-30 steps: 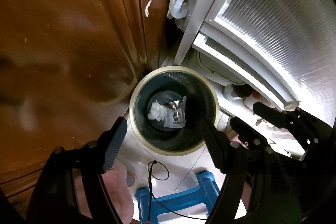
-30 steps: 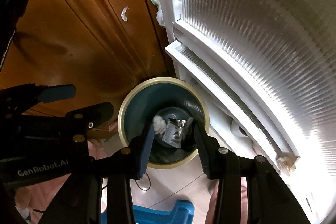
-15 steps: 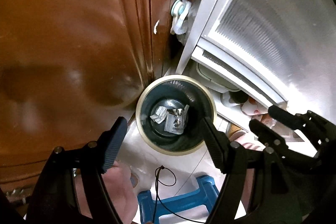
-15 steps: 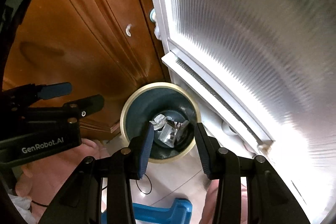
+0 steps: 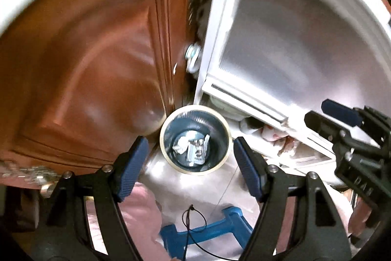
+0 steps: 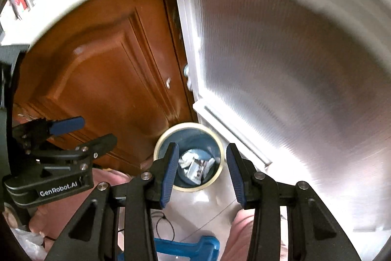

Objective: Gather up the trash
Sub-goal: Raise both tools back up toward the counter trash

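1. A frosted glass door (image 6: 281,80) is filling the right of my view, and a brown wooden door (image 5: 85,70) is taking up the left.
2. The round trash bin (image 5: 168,158) is sitting on the pale floor in the corner where both doors meet, well below my claws.
3. I am holding my left gripper (image 5: 189,169) with its jaws spread wide and empty.
4. I am keeping my right gripper (image 6: 199,171) parted more narrowly, also gripping nothing.
5. A blue stool (image 5: 207,230) is standing nearer me.
6. Crumpled paper and wrappers (image 5: 193,148) are lying in the bin's bottom.
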Demonstrator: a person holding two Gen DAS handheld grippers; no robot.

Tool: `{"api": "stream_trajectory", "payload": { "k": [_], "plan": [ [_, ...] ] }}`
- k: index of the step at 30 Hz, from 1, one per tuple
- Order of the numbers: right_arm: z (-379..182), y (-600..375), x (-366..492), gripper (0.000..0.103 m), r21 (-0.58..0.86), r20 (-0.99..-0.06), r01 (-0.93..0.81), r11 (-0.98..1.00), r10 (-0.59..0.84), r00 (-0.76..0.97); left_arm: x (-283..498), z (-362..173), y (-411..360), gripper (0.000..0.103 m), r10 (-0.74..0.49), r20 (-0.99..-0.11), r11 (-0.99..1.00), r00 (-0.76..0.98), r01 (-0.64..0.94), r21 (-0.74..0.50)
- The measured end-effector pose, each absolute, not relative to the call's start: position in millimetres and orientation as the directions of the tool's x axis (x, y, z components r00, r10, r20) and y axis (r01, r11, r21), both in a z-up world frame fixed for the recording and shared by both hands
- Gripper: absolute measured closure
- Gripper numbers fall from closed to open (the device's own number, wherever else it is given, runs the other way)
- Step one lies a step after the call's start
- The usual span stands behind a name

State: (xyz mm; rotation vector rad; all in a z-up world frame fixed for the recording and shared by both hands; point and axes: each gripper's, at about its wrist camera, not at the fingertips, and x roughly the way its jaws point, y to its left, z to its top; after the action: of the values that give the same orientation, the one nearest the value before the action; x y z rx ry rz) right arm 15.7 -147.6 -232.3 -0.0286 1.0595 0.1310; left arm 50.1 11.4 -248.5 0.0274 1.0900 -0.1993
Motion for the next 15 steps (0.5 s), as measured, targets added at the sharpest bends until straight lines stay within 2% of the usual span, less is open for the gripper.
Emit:
{"api": "stream_trajectory", "payload": {
  "k": [2,4,9,13,15],
  "plan": [
    [-206,-152,5,0.061,0.047,-0.853,-0.118,0.992,0.101,0.513,41,-216,9,0.033,-0.159,-0.859,0.978,0.487,0.199,-0.068],
    [-177,-156,-4,0.055,0.046,-0.830,-0.118,0.992,0.104,0.548,36,-194,7,0.033,-0.162,-0.843,0.975,0.514,0.213,-0.058],
    [-113,-163,-15,0.052,0.062,-0.781,-0.112,0.992,0.119,0.614,34,-125,4,0.033,-0.164,-0.817,0.967,0.552,0.255,-0.022],
    [-61,-173,-11,0.039,0.063,-0.740,-0.101,0.993,0.114,0.662,46,-80,0,0.033,-0.143,-0.797,0.961,0.587,0.276,0.031],
    [-40,-179,-5,0.038,0.060,-0.730,-0.099,0.993,0.111,0.674,55,-58,-2,0.033,-0.137,-0.790,0.956,0.598,0.289,0.053]
  ]
}}
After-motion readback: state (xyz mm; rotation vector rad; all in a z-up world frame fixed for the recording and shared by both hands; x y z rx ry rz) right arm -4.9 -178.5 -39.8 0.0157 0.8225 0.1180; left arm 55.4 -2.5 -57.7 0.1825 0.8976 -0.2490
